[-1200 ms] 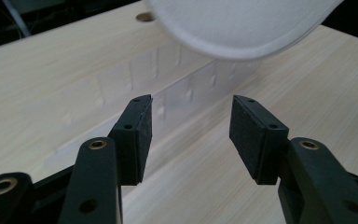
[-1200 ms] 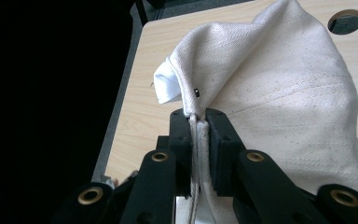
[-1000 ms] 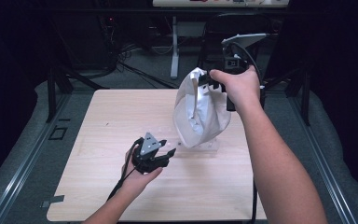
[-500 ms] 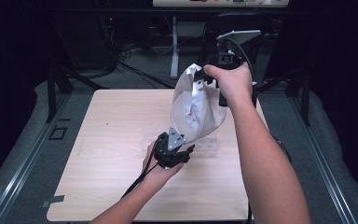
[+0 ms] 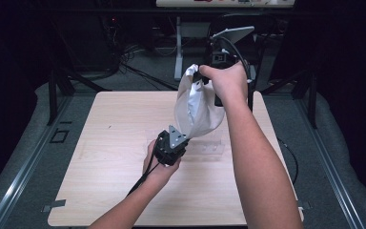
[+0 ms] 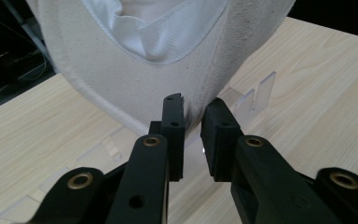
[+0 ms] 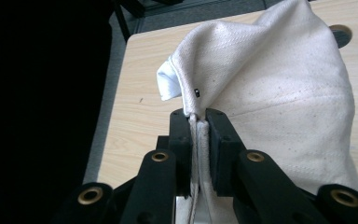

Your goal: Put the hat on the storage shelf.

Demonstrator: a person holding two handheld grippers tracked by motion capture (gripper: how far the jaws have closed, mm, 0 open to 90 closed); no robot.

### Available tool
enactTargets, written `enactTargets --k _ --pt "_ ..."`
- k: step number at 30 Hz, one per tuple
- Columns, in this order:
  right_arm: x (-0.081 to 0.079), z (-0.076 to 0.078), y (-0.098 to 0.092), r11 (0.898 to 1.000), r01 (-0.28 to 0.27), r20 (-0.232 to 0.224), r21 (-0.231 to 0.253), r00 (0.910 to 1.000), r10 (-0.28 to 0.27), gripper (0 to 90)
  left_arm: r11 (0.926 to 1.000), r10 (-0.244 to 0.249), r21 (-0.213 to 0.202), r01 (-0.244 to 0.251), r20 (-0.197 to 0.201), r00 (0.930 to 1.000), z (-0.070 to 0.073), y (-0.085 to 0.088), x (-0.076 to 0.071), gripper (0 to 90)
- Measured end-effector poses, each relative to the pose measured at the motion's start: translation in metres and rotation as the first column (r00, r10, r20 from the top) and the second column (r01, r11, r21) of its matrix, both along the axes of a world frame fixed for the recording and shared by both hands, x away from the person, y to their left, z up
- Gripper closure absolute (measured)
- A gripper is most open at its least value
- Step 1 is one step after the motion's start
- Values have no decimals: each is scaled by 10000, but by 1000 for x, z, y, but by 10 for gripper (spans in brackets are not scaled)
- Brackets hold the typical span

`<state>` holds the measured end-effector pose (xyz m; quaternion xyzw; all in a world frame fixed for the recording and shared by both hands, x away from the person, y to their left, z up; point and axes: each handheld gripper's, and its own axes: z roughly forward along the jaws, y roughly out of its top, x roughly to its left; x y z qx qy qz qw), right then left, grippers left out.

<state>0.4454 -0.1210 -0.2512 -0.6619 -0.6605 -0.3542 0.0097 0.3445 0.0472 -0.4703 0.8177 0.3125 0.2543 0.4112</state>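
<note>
The jaws of the right gripper (image 7: 198,116) are pressed together on a fold of one white cloth bag (image 7: 279,93), the fabric running down between the two black pads in the right gripper view; the jaws of the left gripper (image 6: 193,109) stand slightly spread, with a narrow gap between them, and their tips sit right at the lower edge of the same bag, though whether they touch the cloth cannot be told. There are two grippers, one in each of the person's two hands, and a single bag between them. In the high view the right gripper (image 5: 201,76) is held up above the far edge of the wooden table (image 5: 114,143), gripping the bag (image 5: 195,107) at its top, so the bag hangs down over the table's middle. The left gripper (image 5: 181,143) sits below the bag's bottom end, its grey three-cornered plate (image 5: 175,138) facing up, a black cable trailing from it toward the near edge of the table. On the table under the bag lies one clear plastic stand (image 6: 256,95); in the left gripper view two upright clear tabs show to the right of the bag and more low clear pieces to its left. The bag's open mouth (image 6: 154,28) shows a white inner lining at the top of that view.
</note>
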Motion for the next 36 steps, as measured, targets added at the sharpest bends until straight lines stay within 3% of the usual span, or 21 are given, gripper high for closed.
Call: enactTargets --k 7,11,17,19,20,21,22,26,33,36 --pt "2 1 7 9994 40 39 -347 10000 -39 815 9965 -645 -562 622 -388 9972 2 11 6 836" --pt "5 -3 7 9990 133 -40 -420 9999 -135 817 9906 -1065 -942 991 -771 9913 1 18 13 845" --pt "7 -9 8 9987 51 -178 -512 9998 -60 818 9869 -1326 -1057 1219 -1017 9859 -5 21 17 848" --pt "7 -11 9 9987 73 -199 -497 9998 -83 817 9843 -1463 -1154 1335 -1111 9830 -7 24 19 849" --pt "8 -14 11 9987 27 -238 -501 9997 -39 817 9788 -1722 -1330 1556 -1247 9771 -10 26 22 849" --pt "8 -14 11 9987 27 -238 -501 9997 -39 817 9788 -1722 -1330 1556 -1247 9771 -10 26 22 849" --pt "8 -17 12 9988 13 -265 -498 9996 -27 818 9750 -1911 -1403 1721 -1349 9723 -12 30 25 849" --pt "9 -20 15 9987 -32 -332 -518 9994 15 818 9703 -2083 -1551 1855 -1466 9670 -16 34 29 849" --pt "10 -22 20 9988 -160 -366 -466 9992 143 818 9710 -2067 -1547 1821 -1615 9650 -17 40 30 850" --pt "10 -23 23 9985 -270 -384 -478 9989 252 817 9755 -1736 -1637 1469 -1629 9712 -20 45 28 856"
